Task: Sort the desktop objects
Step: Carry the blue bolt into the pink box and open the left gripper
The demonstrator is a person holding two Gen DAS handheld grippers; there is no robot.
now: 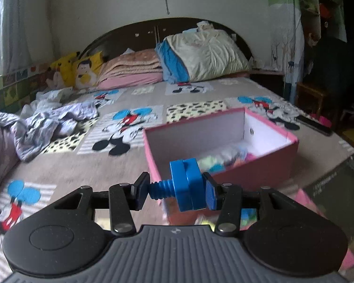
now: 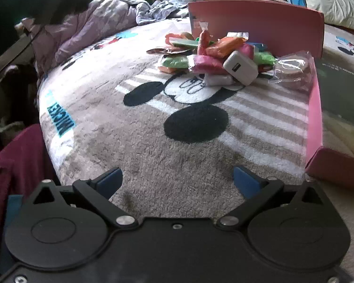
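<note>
My left gripper (image 1: 175,192) is shut on a blue toy bolt with a nut (image 1: 184,186), held sideways in the air just before the near wall of the open pink box (image 1: 266,165). The box holds several coloured packets (image 1: 224,158). My right gripper (image 2: 178,181) is open and empty, low over the Mickey Mouse blanket (image 2: 153,141). Ahead of it lies a pile of coloured clay packets (image 2: 207,54), a white charger plug (image 2: 240,67) and a clear bag with a brownish roll (image 2: 292,70), beside the pink box lid (image 2: 315,108).
A dark book (image 1: 330,184) lies right of the box, also in the right wrist view (image 2: 342,87). Crumpled purple bedding (image 1: 47,122) lies left, pillows (image 1: 200,56) at the headboard. A black remote-like object (image 1: 313,123) lies near the bed's right edge. The bed edge (image 2: 42,118) drops off left.
</note>
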